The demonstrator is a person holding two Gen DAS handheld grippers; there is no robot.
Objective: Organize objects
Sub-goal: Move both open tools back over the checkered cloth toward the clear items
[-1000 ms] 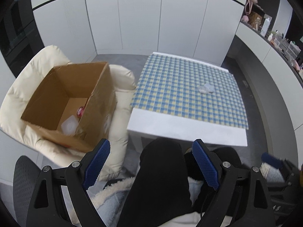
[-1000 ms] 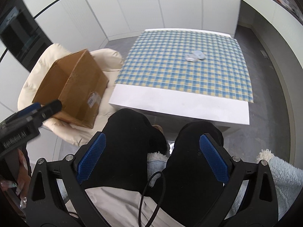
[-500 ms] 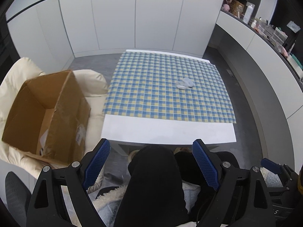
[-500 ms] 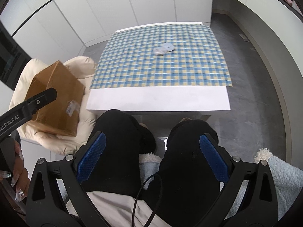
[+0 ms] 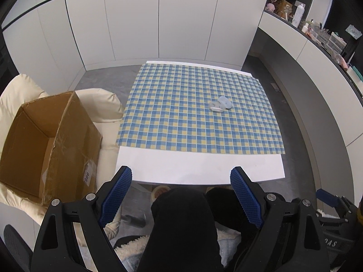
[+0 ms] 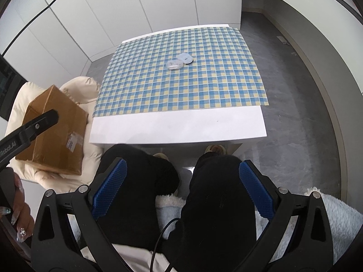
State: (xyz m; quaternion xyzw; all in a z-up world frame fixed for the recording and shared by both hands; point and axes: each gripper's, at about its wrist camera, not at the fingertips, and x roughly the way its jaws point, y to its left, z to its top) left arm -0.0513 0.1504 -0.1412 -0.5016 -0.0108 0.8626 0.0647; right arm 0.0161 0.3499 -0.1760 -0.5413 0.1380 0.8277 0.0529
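Note:
Two small clear round plastic pieces [image 5: 220,105] [image 6: 179,62] lie side by side on the blue and yellow checked cloth [image 5: 192,117] [image 6: 181,79] that covers a white table. An open brown cardboard box [image 5: 47,145] [image 6: 54,131] rests on a cream cushion to the left of the table. My left gripper [image 5: 181,196] hangs open above a person's black-clad knees, short of the table's near edge, with nothing between its blue pads. My right gripper [image 6: 183,187] is likewise open and empty over the lap.
The cream cushioned chair [image 5: 106,104] holds the box beside the table. White cupboard doors [image 5: 158,22] close off the back. A curved counter [image 5: 317,52] with clutter runs along the right. Grey floor [image 6: 301,104] lies right of the table. A hand [image 6: 20,215] shows at the left edge.
Both views have swung from the box toward the table, which now sits more centred. The box has slid to the left edge. Both grippers stay open.

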